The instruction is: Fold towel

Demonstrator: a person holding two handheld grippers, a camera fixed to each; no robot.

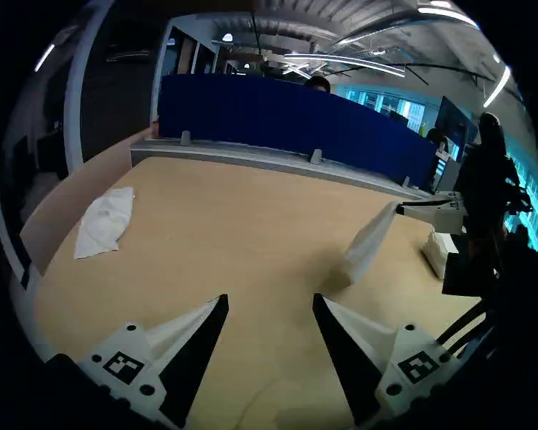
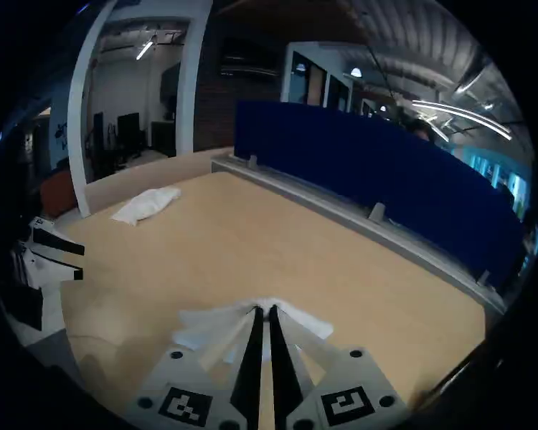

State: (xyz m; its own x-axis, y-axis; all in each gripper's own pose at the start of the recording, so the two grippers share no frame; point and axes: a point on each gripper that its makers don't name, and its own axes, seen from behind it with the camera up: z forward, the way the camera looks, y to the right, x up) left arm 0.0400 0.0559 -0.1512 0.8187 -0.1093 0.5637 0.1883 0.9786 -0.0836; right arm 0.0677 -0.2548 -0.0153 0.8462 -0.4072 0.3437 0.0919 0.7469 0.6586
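- Towel (image 1: pixel 369 244) hangs from the right gripper (image 1: pixel 405 209) in the left gripper view, its lower end down by the wooden table (image 1: pixel 255 215); the left gripper (image 1: pixel 269 297) hovers wide open and empty. A second, crumpled towel (image 1: pixel 105 222) lies well apart.
- In the right gripper view, the right gripper (image 2: pixel 264 309) is closed almost fully on the Towel (image 2: pixel 305 324) at a bunched edge. Held by one pinch, the cloth may slip free, or twist and fold crooked should the left gripper take a wrong corner.
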